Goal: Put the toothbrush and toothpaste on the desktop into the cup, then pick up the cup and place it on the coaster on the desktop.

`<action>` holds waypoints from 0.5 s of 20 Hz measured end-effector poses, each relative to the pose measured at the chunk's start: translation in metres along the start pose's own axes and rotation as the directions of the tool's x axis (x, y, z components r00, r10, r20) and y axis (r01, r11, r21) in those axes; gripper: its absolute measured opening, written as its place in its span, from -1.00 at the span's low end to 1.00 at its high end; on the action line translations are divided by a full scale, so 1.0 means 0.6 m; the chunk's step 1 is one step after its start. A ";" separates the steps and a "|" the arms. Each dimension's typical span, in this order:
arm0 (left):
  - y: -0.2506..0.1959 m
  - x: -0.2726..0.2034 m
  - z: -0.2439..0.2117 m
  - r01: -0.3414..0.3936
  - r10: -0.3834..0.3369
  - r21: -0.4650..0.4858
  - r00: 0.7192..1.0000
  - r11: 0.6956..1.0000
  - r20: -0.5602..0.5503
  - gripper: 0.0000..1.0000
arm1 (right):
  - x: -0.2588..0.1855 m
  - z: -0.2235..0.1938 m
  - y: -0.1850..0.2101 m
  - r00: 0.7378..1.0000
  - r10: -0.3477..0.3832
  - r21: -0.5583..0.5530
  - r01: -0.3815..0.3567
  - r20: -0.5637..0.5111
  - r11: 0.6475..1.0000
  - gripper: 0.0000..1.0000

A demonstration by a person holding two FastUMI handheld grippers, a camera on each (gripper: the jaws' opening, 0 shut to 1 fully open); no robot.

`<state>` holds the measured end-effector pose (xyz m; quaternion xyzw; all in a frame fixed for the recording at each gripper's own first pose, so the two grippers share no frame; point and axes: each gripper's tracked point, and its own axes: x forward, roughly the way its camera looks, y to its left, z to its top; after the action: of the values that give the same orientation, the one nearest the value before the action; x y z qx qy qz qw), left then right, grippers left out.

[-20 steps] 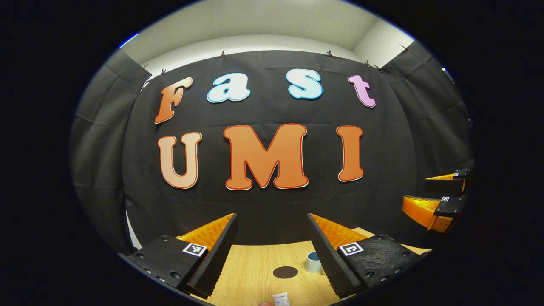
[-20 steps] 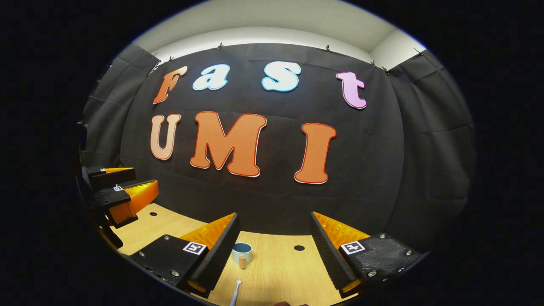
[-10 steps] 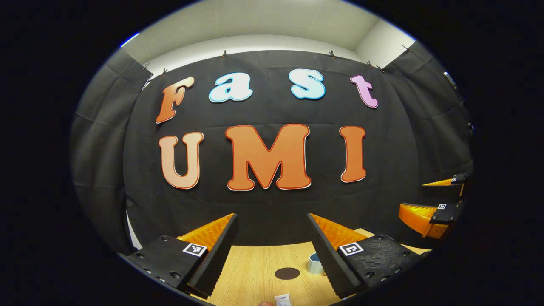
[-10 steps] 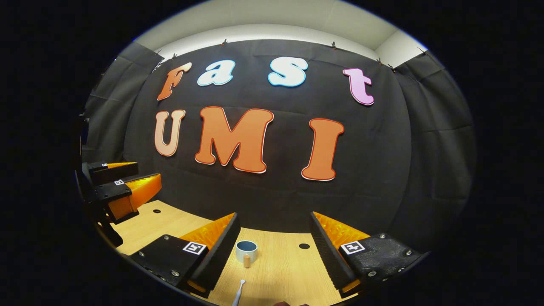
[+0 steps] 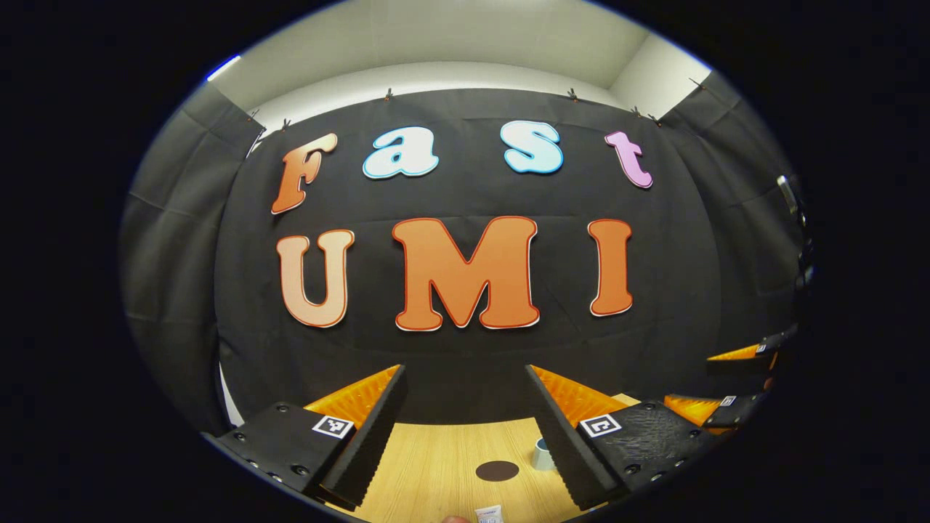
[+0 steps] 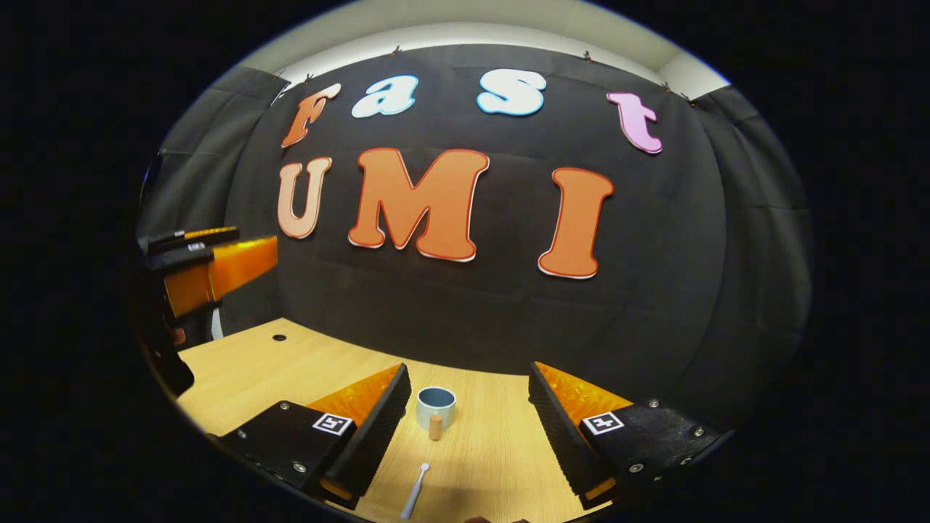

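On the table (image 6: 501, 450), between your right tool's (image 6: 465, 392) wide-apart fingers: cup (image 6: 435, 405), toothbrush (image 6: 415, 492). Your left tool (image 5: 465, 392), equally spread and empty, faces coaster (image 5: 497, 471), toothpaste (image 5: 489, 515).

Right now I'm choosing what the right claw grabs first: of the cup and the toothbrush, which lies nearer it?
The toothbrush: it lies flat on the desktop low between the right claw fingers, while the cup stands farther ahead, upright.

The right gripper (image 6: 465, 407) tips down toward the bench (image 6: 305, 363), bringing cup (image 6: 436, 405) and toothbrush (image 6: 415, 492) further into its view; in the left gripper view it sits lower.
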<state>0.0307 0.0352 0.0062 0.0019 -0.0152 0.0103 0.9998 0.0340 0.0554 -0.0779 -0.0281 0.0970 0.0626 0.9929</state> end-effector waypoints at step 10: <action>0.047 0.002 -0.023 -0.061 0.061 0.007 0.997 0.998 -0.037 0.96 | 0.042 -0.175 0.060 0.949 0.075 0.014 -0.074 -0.306 0.997 0.98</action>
<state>0.0320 0.0635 -0.0077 0.0044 0.0035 0.0411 0.9991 0.0342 0.0871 -0.1874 -0.0325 0.2508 0.0947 0.9629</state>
